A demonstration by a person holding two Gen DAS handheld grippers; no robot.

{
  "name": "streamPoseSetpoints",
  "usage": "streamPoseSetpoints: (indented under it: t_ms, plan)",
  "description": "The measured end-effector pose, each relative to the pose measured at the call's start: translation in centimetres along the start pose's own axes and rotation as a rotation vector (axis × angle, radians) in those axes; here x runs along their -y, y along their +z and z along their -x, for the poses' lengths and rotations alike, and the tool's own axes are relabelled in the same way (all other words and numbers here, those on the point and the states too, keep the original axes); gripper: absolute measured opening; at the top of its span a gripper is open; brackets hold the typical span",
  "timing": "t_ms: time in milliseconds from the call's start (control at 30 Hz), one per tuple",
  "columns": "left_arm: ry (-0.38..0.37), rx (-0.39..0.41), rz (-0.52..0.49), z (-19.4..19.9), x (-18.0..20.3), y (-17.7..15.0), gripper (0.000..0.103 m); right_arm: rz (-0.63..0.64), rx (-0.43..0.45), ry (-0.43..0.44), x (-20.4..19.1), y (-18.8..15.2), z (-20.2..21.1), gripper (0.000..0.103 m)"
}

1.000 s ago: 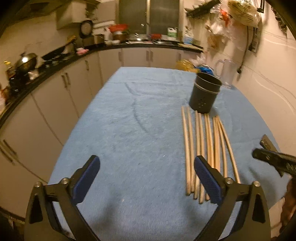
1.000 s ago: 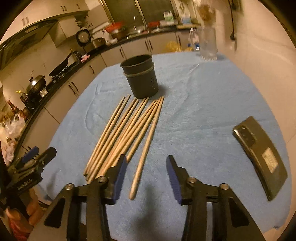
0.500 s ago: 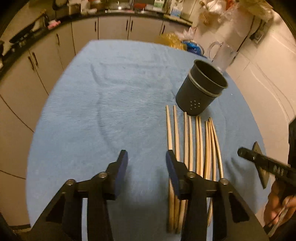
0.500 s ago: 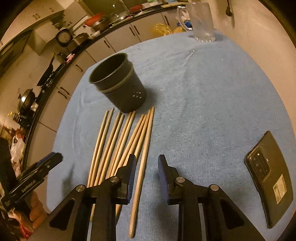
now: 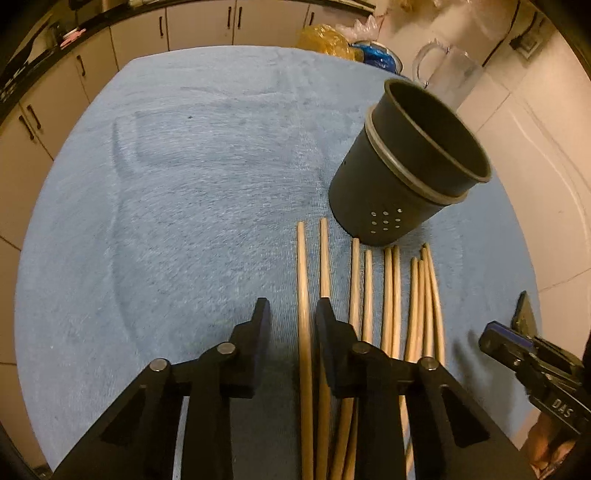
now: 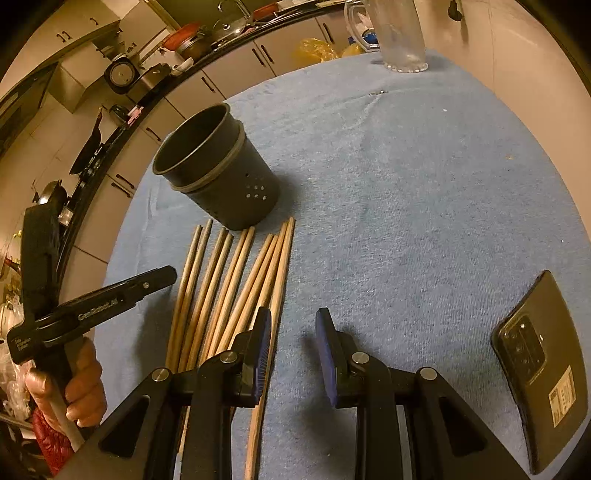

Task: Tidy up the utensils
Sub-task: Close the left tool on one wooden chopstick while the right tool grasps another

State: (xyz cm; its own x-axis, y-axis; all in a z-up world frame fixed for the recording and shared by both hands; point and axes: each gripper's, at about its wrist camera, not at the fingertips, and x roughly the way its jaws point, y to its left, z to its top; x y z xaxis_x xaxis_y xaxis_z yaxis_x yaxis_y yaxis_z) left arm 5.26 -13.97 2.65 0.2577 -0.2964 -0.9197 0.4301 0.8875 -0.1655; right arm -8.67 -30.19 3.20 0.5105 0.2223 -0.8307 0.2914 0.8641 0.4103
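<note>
Several wooden chopsticks (image 5: 391,295) (image 6: 229,280) lie side by side on the blue cloth (image 5: 184,184), their tips near a dark grey perforated holder (image 5: 399,177) (image 6: 221,177) that stands upright. My left gripper (image 5: 293,317) points down over the leftmost chopstick (image 5: 303,280). Its jaws are closing with that stick between them, and a gap still shows on the stick's left side. My right gripper (image 6: 293,328) is at the right edge of the row, narrowly open over bare cloth. The rightmost chopstick (image 6: 282,258) runs just beside its left finger (image 6: 263,332).
A black phone (image 6: 539,369) lies on the cloth to the right of my right gripper. A clear glass jug (image 5: 447,74) (image 6: 399,33) stands at the far edge behind the holder. Kitchen cabinets and a cluttered counter ring the table. A hand (image 6: 81,384) holds the left gripper's handle.
My left gripper moved right and down onto the chopsticks, and its jaws narrowed from wide open around the leftmost stick. My right gripper came closer to the row and narrowed a little.
</note>
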Motion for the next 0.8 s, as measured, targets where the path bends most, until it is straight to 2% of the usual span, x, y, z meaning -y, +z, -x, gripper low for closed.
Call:
streamPoseSetpoints:
  t_ms: [167,233,467,733,800]
  plan:
    - [0.054,-0.004,-0.028,-1.0,0.7,0.5,0.014,-0.011,-0.01,-0.003,0.5,0.5,-0.5,0.027]
    - [0.084,0.008,-0.034,-1.0,0.8,0.4,0.007,-0.013,-0.012,-0.01,0.4,0.9,-0.7,0.027]
    - [0.097,0.021,-0.004,-0.1,-1.3,-1.1,0.006,0.02,-0.041,-0.042,-1.1,2.0,-2.4,0.027]
    - [0.106,0.03,-0.013,-0.6,-1.2,-0.6,0.006,0.069,-0.078,-0.137,-2.8,3.2,-5.2,0.027]
    - [0.102,0.036,-0.013,-0.9,-1.2,-0.6,0.006,0.102,-0.077,-0.175,-3.5,3.3,-5.4,0.022]
